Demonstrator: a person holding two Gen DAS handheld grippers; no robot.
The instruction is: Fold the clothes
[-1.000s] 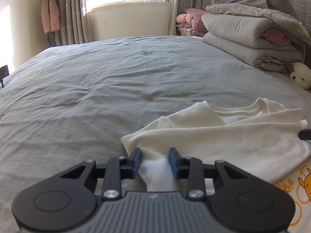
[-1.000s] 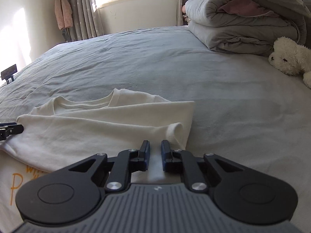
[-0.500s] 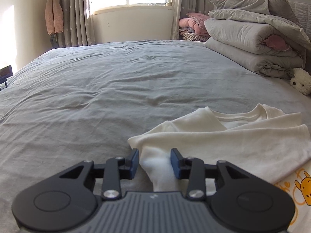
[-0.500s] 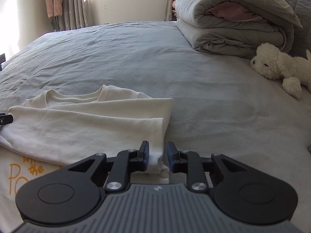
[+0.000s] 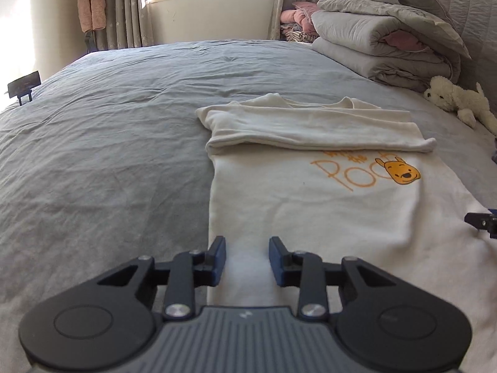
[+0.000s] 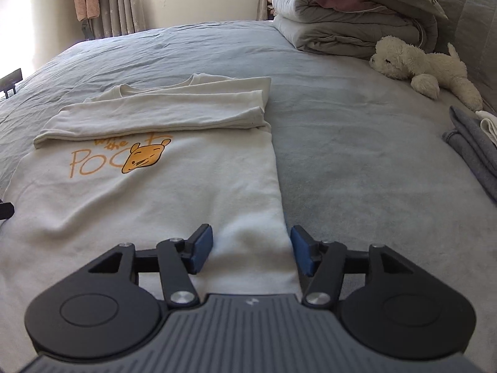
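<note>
Bed: shirt under both spread tools.

A grey bed carries a cream sweatshirt, folded duvets and a plush dog.

Cream sweatshirt, sleeves folded across

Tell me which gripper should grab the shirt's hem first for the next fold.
Neither clearly. The left gripper is open over the cream shirt at its left edge; the right gripper is open wider, straddling the right edge. Both sit at the near end, so probably use both together.
</note>
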